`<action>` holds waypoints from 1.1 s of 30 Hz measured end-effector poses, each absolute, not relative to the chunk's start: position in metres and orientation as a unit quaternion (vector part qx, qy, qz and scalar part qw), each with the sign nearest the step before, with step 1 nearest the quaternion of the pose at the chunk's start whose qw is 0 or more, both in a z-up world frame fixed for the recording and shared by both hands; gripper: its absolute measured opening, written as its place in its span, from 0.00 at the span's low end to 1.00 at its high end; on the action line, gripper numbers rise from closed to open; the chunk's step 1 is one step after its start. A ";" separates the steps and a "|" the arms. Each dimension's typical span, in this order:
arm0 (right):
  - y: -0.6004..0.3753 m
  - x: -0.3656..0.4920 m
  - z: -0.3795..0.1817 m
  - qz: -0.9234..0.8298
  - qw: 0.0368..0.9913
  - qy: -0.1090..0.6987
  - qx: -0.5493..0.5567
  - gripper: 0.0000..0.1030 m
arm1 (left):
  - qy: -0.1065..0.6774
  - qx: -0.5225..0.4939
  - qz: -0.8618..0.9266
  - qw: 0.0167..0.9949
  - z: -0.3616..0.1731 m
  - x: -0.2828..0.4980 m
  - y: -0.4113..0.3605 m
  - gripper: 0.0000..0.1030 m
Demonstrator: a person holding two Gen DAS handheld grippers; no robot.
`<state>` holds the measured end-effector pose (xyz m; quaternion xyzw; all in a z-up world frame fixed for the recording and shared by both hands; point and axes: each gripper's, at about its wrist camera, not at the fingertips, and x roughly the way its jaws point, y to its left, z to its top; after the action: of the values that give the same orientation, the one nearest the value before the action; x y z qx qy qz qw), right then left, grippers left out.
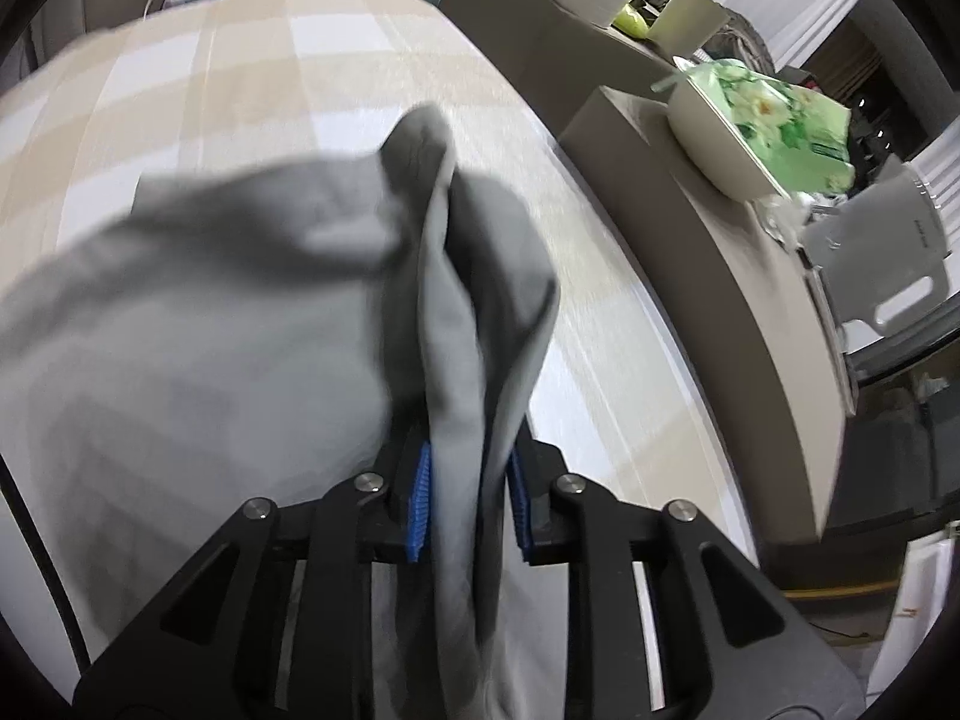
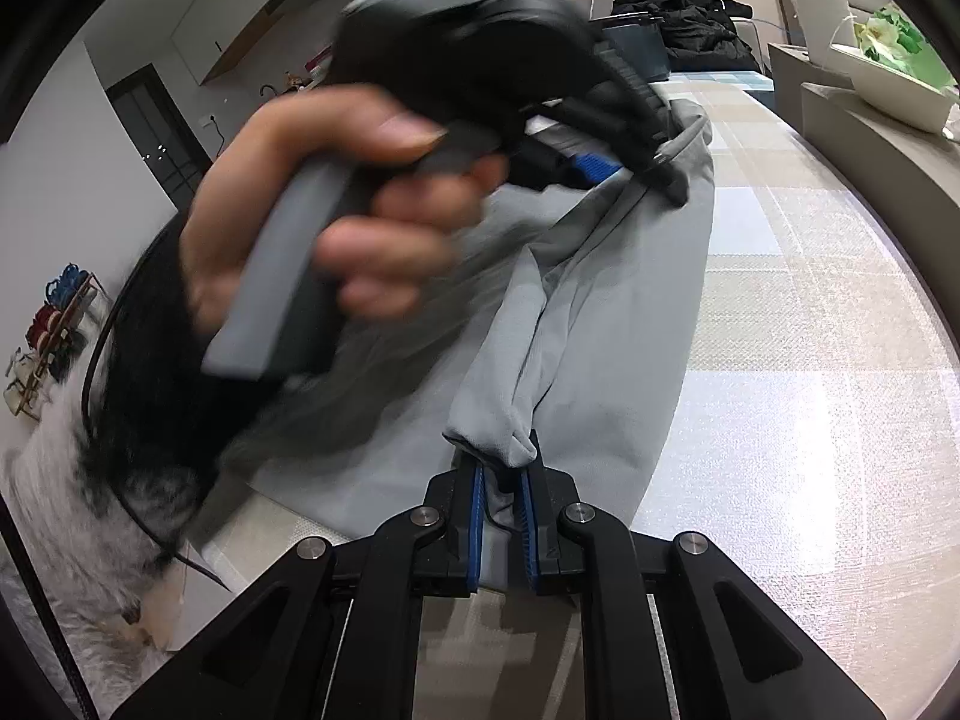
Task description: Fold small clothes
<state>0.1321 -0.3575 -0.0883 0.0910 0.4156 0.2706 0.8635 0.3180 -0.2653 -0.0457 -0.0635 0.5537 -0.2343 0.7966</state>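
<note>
1. Sitting on the ledge, a white bowl held a green flowered packet.
2. Your hand was blurred, hiding part of the cloth.
3. Both the left gripper and right gripper pinched the soft grey garment over the checked mat.

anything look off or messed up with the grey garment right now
Nothing looks damaged or spilled. The grey garment is bunched and twisted rather than flat on the checked cloth, pinched by both the left gripper and the right gripper. That fits mid-fold handling.
</note>
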 end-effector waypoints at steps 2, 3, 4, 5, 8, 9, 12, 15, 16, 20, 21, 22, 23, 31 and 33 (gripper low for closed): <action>-0.359 0.132 -0.088 0.273 0.862 0.416 0.096 0.10 | 0.549 -0.044 -0.227 0.803 -0.044 0.329 -0.276 0.19; -0.359 0.132 -0.088 0.274 0.862 0.416 0.098 0.10 | 0.547 -0.029 -0.221 0.807 -0.043 0.335 -0.283 0.19; -0.359 0.132 -0.089 0.275 0.861 0.416 0.099 0.10 | 0.546 -0.018 -0.217 0.809 -0.042 0.338 -0.288 0.19; -0.360 0.132 -0.089 0.275 0.861 0.416 0.100 0.10 | 0.544 -0.001 -0.212 0.812 -0.041 0.343 -0.295 0.19; -0.361 0.133 -0.089 0.278 0.860 0.415 0.105 0.10 | 0.532 0.025 -0.206 0.821 -0.039 0.349 -0.304 0.16; -0.363 0.133 -0.088 0.278 0.860 0.416 0.106 0.10 | 0.526 0.026 -0.208 0.824 -0.038 0.348 -0.304 0.09; -0.365 0.134 -0.088 0.279 0.859 0.416 0.106 0.10 | 0.514 0.010 -0.218 0.829 -0.029 0.348 -0.293 0.05; -0.364 0.133 -0.087 0.277 0.859 0.416 0.106 0.10 | 0.497 -0.025 -0.228 0.837 -0.009 0.343 -0.271 0.05; -0.363 0.132 -0.085 0.279 0.860 0.414 0.105 0.10 | 0.489 -0.035 -0.230 0.841 0.000 0.340 -0.260 0.05; -0.351 0.124 -0.073 0.296 0.863 0.400 0.094 0.10 | 0.450 -0.078 -0.237 0.857 0.041 0.326 -0.207 0.05; -0.348 0.122 -0.070 0.301 0.863 0.396 0.090 0.10 | 0.440 -0.092 -0.239 0.861 0.051 0.322 -0.190 0.05; -0.342 0.118 -0.066 0.310 0.862 0.392 0.084 0.10 | 0.431 -0.103 -0.240 0.864 0.059 0.319 -0.174 0.05; -0.335 0.114 -0.063 0.319 0.861 0.388 0.077 0.09 | 0.423 -0.113 -0.238 0.867 0.067 0.314 -0.158 0.05; -0.259 0.105 -0.058 0.381 0.839 0.387 0.014 0.09 | 0.413 -0.159 -0.183 0.878 0.074 0.282 -0.015 0.05; -0.248 0.113 -0.060 0.376 0.839 0.395 0.007 0.09 | 0.419 -0.159 -0.165 0.879 0.064 0.277 0.012 0.05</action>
<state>0.1132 -0.2483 -0.0603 0.0075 0.3945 0.3757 0.8385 0.2773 0.0118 0.0635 -0.1592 0.4188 -0.1650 0.8787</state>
